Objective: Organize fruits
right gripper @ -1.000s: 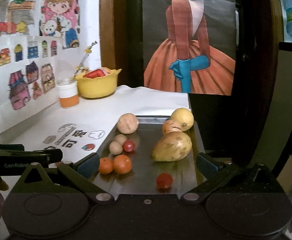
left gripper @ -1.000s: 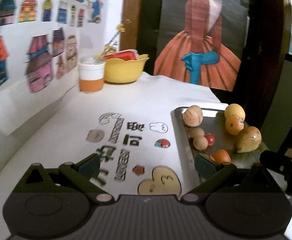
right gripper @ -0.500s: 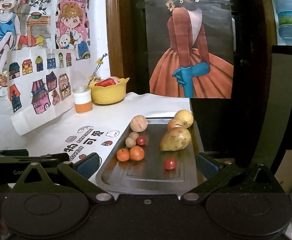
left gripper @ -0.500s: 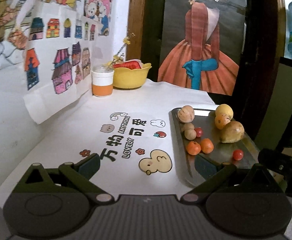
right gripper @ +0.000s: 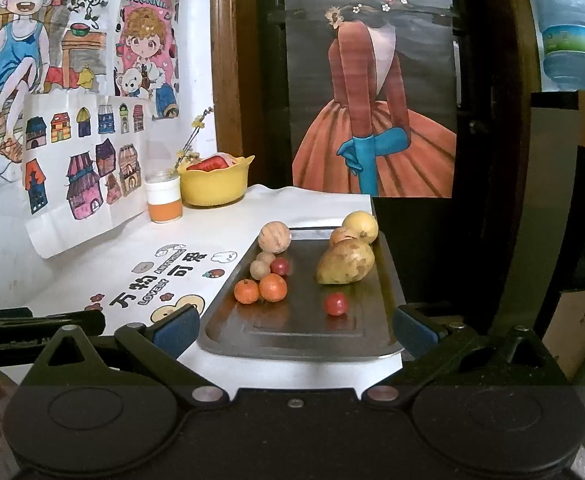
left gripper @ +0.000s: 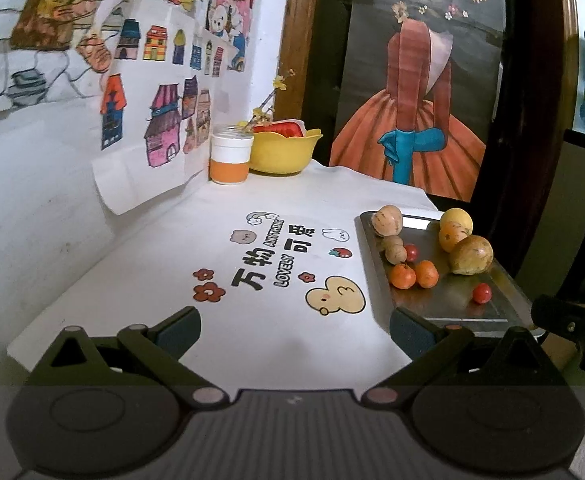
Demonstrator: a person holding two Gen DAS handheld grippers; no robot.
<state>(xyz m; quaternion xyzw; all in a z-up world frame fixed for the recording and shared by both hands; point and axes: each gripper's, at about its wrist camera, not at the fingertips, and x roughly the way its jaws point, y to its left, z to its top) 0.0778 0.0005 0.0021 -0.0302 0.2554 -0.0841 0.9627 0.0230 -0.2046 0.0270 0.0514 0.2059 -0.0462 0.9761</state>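
Observation:
A metal tray (right gripper: 228, 334) (left gripper: 504, 300) lies on the right side of a white table and holds several fruits. Among them are a brownish pear (right gripper: 345, 263) (left gripper: 471, 255), two small oranges (right gripper: 273, 287) (left gripper: 403, 275), a red cherry tomato (right gripper: 336, 303) (left gripper: 481, 293) and a tan round fruit (right gripper: 274, 237) (left gripper: 387, 220). My right gripper (right gripper: 296, 326) is open at the tray's near edge, with nothing between its fingers. My left gripper (left gripper: 294, 328) is open over the printed table cover, left of the tray.
A yellow bowl (left gripper: 282, 151) (right gripper: 216, 186) with something red in it and an orange-and-white jar (left gripper: 230, 160) (right gripper: 163, 199) stand at the table's back. Drawings cover the left wall. A dark wooden frame and a poster rise behind. The left gripper's side (right gripper: 36, 330) shows at the right view's left.
Both grippers have pulled back and risen from the table, so the tray and fruits look smaller and farther. Both stay open. The fruits have not moved.

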